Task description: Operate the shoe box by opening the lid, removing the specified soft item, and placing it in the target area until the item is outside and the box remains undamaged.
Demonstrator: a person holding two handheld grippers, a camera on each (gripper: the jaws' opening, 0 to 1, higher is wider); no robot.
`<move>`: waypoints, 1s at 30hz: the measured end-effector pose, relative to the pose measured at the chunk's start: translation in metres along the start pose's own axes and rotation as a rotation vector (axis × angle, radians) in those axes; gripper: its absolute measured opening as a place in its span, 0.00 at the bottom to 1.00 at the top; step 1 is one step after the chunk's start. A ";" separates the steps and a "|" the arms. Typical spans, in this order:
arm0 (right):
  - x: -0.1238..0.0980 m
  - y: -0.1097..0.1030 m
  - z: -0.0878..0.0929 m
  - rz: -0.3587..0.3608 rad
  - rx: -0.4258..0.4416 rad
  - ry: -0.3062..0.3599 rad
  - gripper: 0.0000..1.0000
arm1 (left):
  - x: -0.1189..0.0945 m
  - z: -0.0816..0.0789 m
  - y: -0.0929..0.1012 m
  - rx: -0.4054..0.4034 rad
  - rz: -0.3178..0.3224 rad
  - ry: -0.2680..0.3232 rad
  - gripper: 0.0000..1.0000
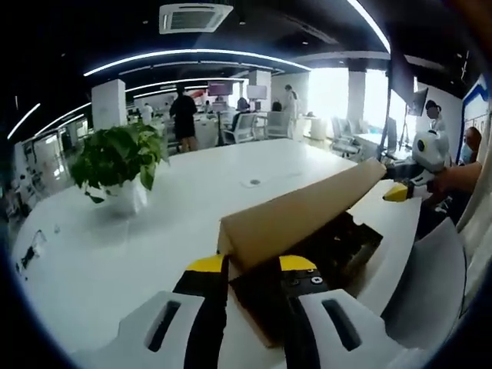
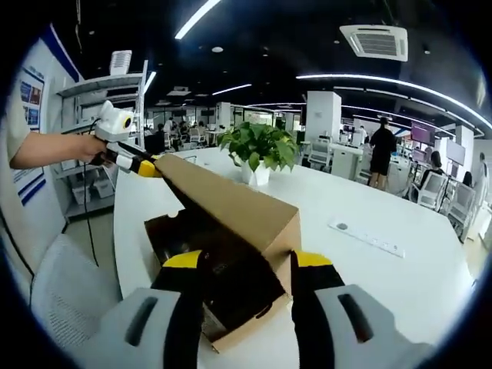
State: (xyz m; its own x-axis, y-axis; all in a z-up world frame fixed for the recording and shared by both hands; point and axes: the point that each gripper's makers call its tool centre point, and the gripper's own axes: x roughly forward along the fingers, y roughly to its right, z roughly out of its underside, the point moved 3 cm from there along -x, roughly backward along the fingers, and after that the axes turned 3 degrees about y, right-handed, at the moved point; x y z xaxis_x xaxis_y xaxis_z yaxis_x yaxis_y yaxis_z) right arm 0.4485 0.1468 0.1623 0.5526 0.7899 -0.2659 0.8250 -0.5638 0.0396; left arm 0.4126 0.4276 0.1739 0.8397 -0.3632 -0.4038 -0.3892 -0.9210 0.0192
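A brown shoe box [image 1: 260,329] lies on the white table [image 1: 115,254] with its lid [image 1: 307,207] raised at a slant over a dark inside [image 1: 346,238]; I cannot make out what is in there. My left gripper [image 1: 252,265] stands open, its yellow-tipped jaws astride the near end of lid and box. From the far end, my right gripper [image 1: 398,192] touches the lid's other corner. In the right gripper view the lid [image 2: 223,200] slopes up over the box [image 2: 231,334]. The right gripper [image 2: 247,260] is open around that end, and the left gripper [image 2: 146,166] meets the far corner.
A potted plant [image 1: 119,157] [image 2: 257,146] stands on the table beyond the box. A pale chair [image 1: 427,284] [image 2: 69,284] sits at the table's edge beside the box. A power strip [image 2: 369,234] lies on the table. People stand at desks in the background.
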 end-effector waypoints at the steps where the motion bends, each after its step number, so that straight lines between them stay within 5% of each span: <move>1: 0.001 0.001 -0.001 0.000 -0.003 0.000 0.41 | 0.001 -0.002 -0.002 0.007 -0.006 0.001 0.19; 20: 0.014 0.021 -0.013 0.027 -0.002 0.023 0.40 | 0.017 -0.021 -0.025 -0.001 -0.045 0.040 0.04; 23: 0.015 0.029 -0.017 0.042 0.062 0.040 0.36 | 0.021 -0.026 -0.028 0.006 -0.057 0.044 0.03; 30: 0.015 0.039 -0.016 0.075 0.049 0.032 0.23 | 0.027 -0.031 -0.034 -0.010 -0.081 0.064 0.02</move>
State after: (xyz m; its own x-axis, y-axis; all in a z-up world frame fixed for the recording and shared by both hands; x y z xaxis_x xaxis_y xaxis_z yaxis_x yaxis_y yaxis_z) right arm 0.4905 0.1408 0.1750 0.6170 0.7517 -0.2330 0.7745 -0.6324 0.0108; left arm 0.4602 0.4451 0.1912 0.8909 -0.2951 -0.3453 -0.3151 -0.9491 -0.0018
